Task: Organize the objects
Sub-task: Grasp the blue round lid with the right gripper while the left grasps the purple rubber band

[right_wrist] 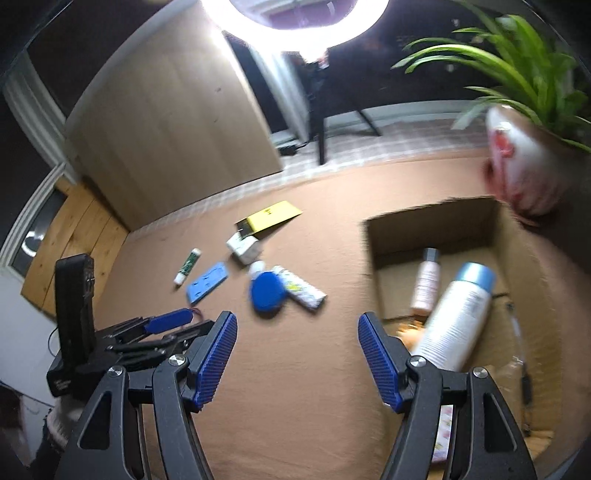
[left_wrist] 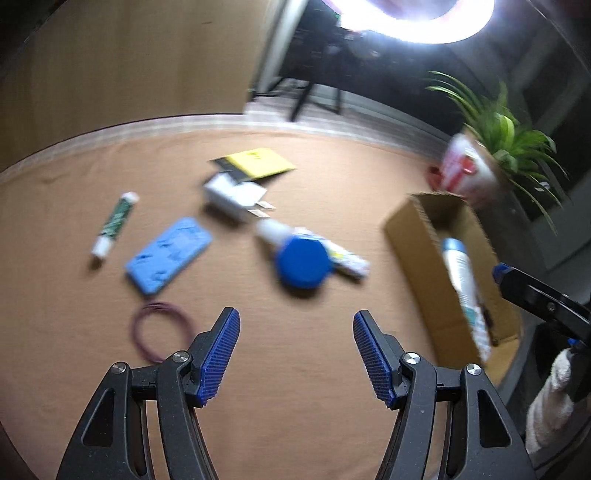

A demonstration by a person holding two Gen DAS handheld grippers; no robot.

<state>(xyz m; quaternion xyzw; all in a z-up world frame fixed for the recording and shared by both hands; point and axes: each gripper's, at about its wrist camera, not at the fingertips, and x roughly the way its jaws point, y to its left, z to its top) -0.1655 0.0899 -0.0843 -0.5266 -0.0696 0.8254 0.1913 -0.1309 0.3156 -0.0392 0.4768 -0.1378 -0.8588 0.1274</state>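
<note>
My left gripper (left_wrist: 296, 325) is open and empty above the brown tablecloth, short of a round blue lid (left_wrist: 303, 263). A white tube (left_wrist: 349, 259) and a small white bottle (left_wrist: 267, 232) lie against the lid. A blue flat case (left_wrist: 168, 254), a green-white tube (left_wrist: 116, 223), a white box (left_wrist: 232, 197), a yellow packet (left_wrist: 258, 163) and a purple band (left_wrist: 160, 328) lie around. My right gripper (right_wrist: 297, 328) is open and empty beside the cardboard box (right_wrist: 373, 243), which holds a large white bottle with a blue cap (right_wrist: 456, 314) and a pink bottle (right_wrist: 426, 282).
A potted plant in a red-white pot (right_wrist: 517, 166) stands behind the cardboard box (left_wrist: 413, 251). The left gripper shows at the left of the right wrist view (right_wrist: 168, 325). The table's far edge (left_wrist: 221, 120) curves behind the objects. A ring light (right_wrist: 295, 22) glares above.
</note>
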